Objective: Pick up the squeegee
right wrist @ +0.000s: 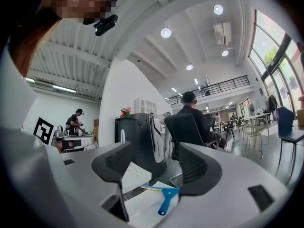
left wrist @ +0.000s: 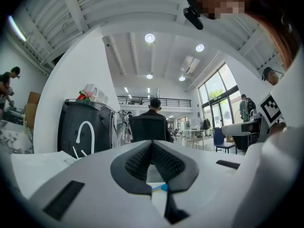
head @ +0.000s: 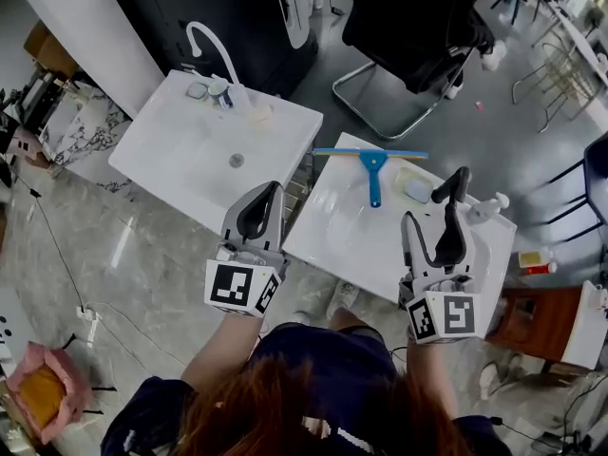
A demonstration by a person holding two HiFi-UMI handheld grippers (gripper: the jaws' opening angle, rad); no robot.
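On the far edge of the right-hand sink [head: 342, 231] lies the squeegee [head: 372, 166], judged light and stiff, best taken mid-handle; right gripper [head: 435, 207] gapes empty, left gripper [head: 259, 212] is pressed together.

In the left gripper view, the squeegee [left wrist: 160, 187] is mostly hidden behind the joined jaws of the left hand-held gripper [left wrist: 152, 146]; only a blue sliver is seen. In the right gripper view, the blade's end at 3 o'clock is covered by one jaw of the right hand-held gripper [right wrist: 154, 156]. In the head view, the small items [head: 211, 90] beside the faucet [head: 211, 46] cannot be identified, and a blue chair [head: 596, 174] at 3 o'clock is cut off by the edge.
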